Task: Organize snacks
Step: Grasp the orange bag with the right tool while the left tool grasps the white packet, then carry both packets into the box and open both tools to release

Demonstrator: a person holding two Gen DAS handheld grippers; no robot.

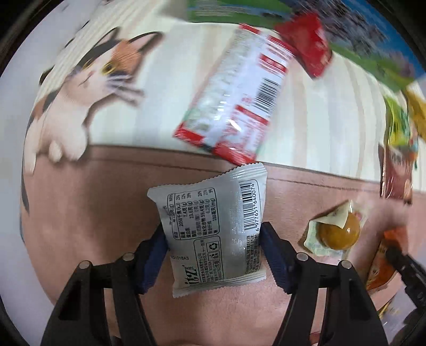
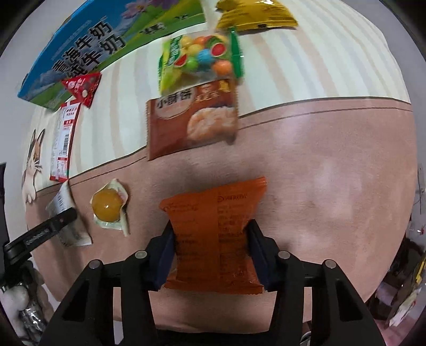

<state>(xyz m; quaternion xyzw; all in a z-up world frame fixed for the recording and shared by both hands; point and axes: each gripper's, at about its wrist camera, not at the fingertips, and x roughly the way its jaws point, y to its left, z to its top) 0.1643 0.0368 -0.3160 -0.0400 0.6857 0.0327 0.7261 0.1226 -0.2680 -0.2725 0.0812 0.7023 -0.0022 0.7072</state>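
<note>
A silver snack packet [image 1: 213, 234] lies back side up on the pink part of the mat. My left gripper [image 1: 213, 231] points down over it, and both blue pads press its sides. One of this gripper's black fingers [image 2: 53, 226] also shows in the right wrist view, over the silver packet [image 2: 66, 213]. My right gripper [image 2: 211, 229] is shut on an orange snack packet [image 2: 215, 234], which is pinched in at the waist between the pads. A yellow jelly cup [image 2: 109, 205] lies between the two packets.
On the striped mat beyond lie a long red-and-white packet [image 1: 237, 90], a small red packet [image 2: 82, 85], a brown pastry packet [image 2: 191, 119], a green candy bag [image 2: 199, 56] and a yellow bag [image 2: 255, 13]. A blue-green milk carton box [image 2: 87, 45] stands far left. A cat [image 1: 87, 87] is printed on the mat.
</note>
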